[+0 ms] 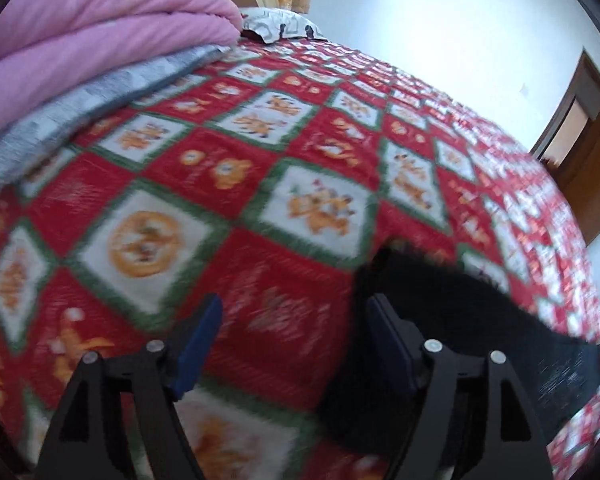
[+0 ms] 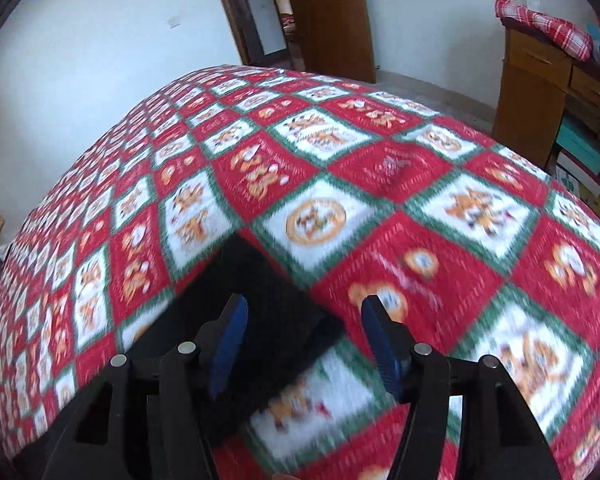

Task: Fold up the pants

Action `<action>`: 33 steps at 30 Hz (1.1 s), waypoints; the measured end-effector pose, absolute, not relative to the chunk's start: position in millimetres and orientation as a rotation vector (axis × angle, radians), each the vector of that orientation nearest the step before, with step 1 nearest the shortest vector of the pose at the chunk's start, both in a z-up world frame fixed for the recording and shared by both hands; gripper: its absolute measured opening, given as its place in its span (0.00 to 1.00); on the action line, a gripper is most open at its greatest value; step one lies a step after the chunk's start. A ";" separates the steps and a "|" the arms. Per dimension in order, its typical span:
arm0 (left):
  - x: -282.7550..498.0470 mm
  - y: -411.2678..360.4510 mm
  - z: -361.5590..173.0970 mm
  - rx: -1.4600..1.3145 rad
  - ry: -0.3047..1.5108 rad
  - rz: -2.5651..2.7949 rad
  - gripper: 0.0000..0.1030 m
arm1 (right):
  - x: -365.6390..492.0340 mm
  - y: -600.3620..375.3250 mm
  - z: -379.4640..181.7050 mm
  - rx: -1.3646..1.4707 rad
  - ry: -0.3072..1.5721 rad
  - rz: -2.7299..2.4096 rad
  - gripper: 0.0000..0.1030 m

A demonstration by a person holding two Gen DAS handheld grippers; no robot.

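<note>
The pants (image 1: 452,320) lie flat on the quilt (image 1: 228,152), a black band of cloth; in the left wrist view they start at about 1 o'clock from the left gripper (image 1: 296,344) and run off toward 4 o'clock, so the long axis slants down to the right edge; the right-hand finger (image 1: 392,344) sits over the near edge of the cloth, the left-hand one over bare quilt; nothing lies between the jaws, which stand apart and released.

In the right wrist view the pants (image 2: 260,300) show a corner pointing to 12 o'clock, the body falling away toward 7 o'clock under the right gripper (image 2: 304,340); here the left-hand finger (image 2: 230,340) overlaps the cloth and the other hangs over bare quilt (image 2: 420,184); these jaws too are spread and hold nothing; whether either finger touches the cloth I cannot tell, for both views are blurred.

So the pants lie between the two hands, each gripper at one end of the band, with the cloth on its inner side; neither looks clearly nearer; my guess is that each must shift inward, left toward 3 o'clock, right toward 9 o'clock, before it can pinch an edge.

A pink blanket (image 1: 100,28) is stacked at 10 o'clock in the left view, well clear; a door (image 2: 328,20) stands at 12 o'clock in the right view.
</note>
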State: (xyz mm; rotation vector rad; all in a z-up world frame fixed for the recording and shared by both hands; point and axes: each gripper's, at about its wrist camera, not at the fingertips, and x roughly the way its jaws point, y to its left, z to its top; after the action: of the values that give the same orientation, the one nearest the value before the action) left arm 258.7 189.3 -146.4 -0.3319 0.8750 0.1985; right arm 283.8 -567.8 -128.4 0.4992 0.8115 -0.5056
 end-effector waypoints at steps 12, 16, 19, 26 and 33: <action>254.2 161.4 -154.5 -0.321 0.894 0.019 0.30 | 278.4 -519.7 -147.9 0.406 0.897 -0.430 0.59; 240.3 163.9 -141.6 -0.341 0.834 0.031 0.28 | 268.2 -528.7 -146.8 0.425 0.884 -0.472 0.59; 234.9 156.0 -138.3 -0.311 0.828 0.009 0.28 | 261.6 -539.0 -145.3 0.411 0.884 -0.501 0.59; 249.9 150.1 -160.3 -0.275 0.870 0.056 0.29 | 282.6 -552.4 -150.1 0.361 0.889 -0.531 0.59; 250.0 158.0 -163.9 -0.302 0.868 0.071 0.43 | 274.7 -586.8 -134.3 0.516 0.758 -0.540 0.59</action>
State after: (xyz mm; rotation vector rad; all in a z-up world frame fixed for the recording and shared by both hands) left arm 250.0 158.0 -163.9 -0.3024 0.8678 0.0708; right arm 274.7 -586.8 -134.3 0.5160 0.7579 -0.5399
